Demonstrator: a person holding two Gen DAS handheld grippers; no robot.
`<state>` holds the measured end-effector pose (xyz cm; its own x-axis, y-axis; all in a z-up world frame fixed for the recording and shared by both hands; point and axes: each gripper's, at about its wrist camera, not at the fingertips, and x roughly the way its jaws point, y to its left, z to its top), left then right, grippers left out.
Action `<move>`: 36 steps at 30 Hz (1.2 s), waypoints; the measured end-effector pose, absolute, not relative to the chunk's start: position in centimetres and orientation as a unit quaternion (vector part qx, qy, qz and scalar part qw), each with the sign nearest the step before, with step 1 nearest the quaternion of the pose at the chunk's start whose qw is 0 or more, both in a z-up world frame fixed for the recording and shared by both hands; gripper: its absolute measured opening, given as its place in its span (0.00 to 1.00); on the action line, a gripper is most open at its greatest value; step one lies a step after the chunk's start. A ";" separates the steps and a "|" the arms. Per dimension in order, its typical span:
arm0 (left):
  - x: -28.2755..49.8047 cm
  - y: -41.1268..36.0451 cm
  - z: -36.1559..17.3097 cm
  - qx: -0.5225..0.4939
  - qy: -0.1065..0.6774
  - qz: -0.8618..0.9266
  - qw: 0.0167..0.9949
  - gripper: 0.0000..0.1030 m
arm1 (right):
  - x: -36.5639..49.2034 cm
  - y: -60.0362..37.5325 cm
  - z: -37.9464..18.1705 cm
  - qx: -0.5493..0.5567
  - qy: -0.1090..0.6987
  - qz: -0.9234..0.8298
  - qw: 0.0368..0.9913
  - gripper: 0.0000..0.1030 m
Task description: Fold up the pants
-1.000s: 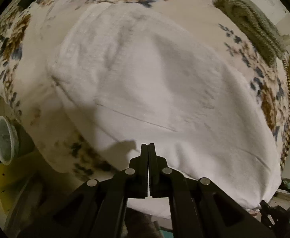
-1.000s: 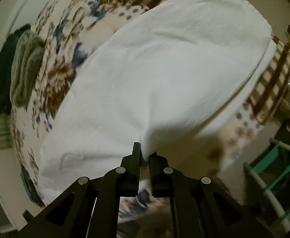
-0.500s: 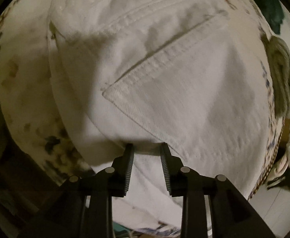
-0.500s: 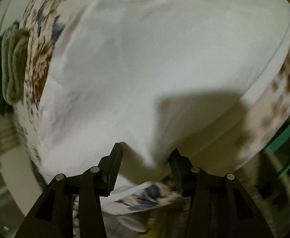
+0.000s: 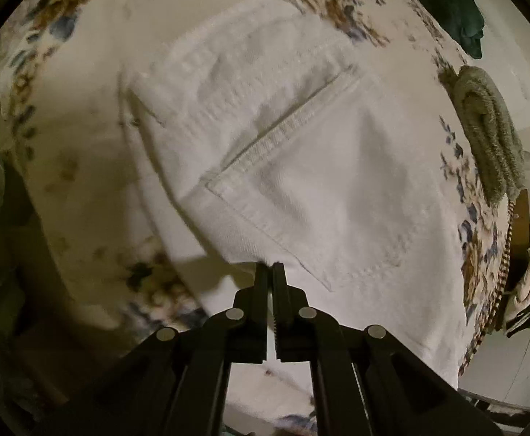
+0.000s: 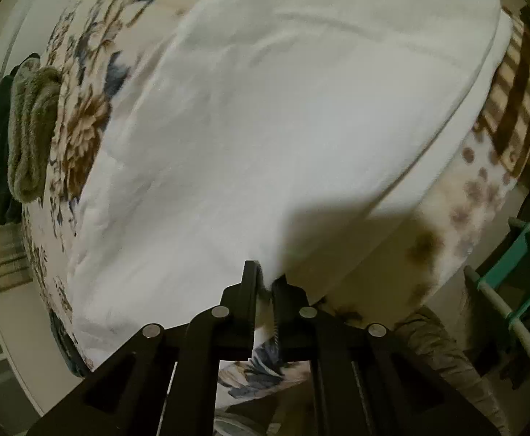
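You are pinching the white pants [image 5: 301, 167] at their near edge with both claws. Your left claw [image 5: 269, 267] is nearly closed on the fabric just below the back pocket [image 5: 323, 200], and your right claw [image 6: 265, 272] is clamped narrow on a bunch of cloth further along the same edge. The pants are lying on the floral bedspread [image 5: 83, 181], already doubled leg over leg by the look of the stacked layers in the right view, so you are probably at the cross fold; that fold itself is not yet made. Beyond the pants you are getting open bedspread to carry the edge over. Watch the far side: a rolled grey-green towel [image 5: 490, 138] and a dark green garment [image 5: 453, 3] are sitting near the bed's edge, apart from the pants.
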<state>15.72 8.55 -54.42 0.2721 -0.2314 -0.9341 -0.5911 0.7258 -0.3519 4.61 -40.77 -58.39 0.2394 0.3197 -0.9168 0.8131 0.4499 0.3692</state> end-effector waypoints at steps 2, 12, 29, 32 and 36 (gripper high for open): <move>14.6 9.4 -53.5 -0.354 0.587 0.124 0.717 0.00 | 4.5 -40.6 -57.9 0.484 0.587 -0.194 0.619 0.08; 14.5 8.7 -55.6 -0.319 0.616 0.116 0.711 0.01 | 4.4 -39.8 -57.4 0.462 0.598 -0.196 0.625 0.04; 21.1 -13.8 -50.4 -0.033 0.650 -0.012 0.759 0.72 | 1.1 -51.5 -53.8 0.469 0.535 -0.273 0.648 0.56; 22.6 -20.2 -51.1 0.000 0.646 -0.042 0.762 0.72 | -1.0 -57.4 -53.5 0.490 0.486 -0.331 0.643 0.56; 24.0 -26.3 -52.5 0.023 0.649 -0.070 0.758 0.72 | -3.1 -64.6 -55.5 0.517 0.437 -0.378 0.631 0.56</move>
<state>24.04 -26.31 -52.47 0.1490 -0.0765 -0.9859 0.1363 0.9891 -0.0561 -3.06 -64.56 -55.45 0.3312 -0.0255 -0.9432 0.9297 0.1794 0.3216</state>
